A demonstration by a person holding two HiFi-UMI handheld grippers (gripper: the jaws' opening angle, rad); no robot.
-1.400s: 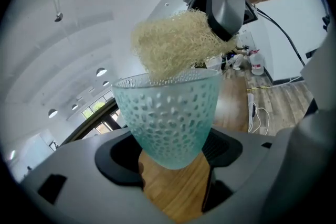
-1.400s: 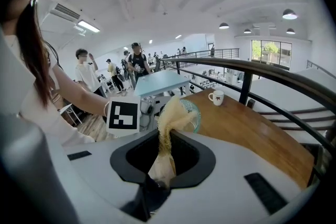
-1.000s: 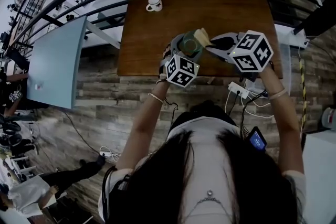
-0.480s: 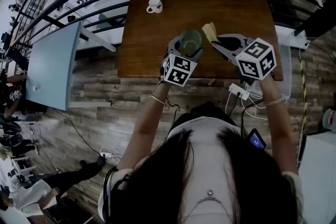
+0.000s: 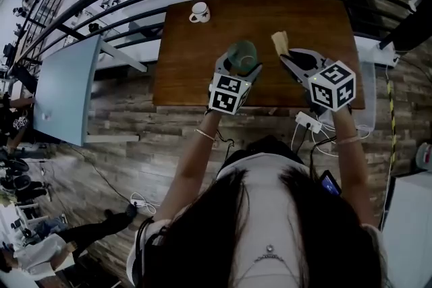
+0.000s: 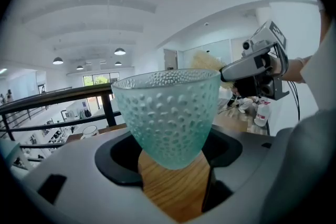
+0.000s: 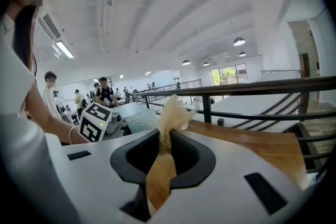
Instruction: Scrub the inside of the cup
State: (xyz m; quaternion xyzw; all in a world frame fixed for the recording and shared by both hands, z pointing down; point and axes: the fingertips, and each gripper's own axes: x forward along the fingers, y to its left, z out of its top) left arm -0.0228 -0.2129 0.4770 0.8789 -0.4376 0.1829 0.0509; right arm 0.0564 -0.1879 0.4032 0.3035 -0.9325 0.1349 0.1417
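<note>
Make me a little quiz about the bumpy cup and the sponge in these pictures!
1. True or false: the sponge pinched in the right gripper is inside the green cup.
2. What grips the cup? A) the left gripper B) a bare hand C) nothing
3. Fill in: the white mug stands on the wooden ____.

Key: 1 false, the sponge is outside the cup, off to its side; 2 A; 3 table.
</note>
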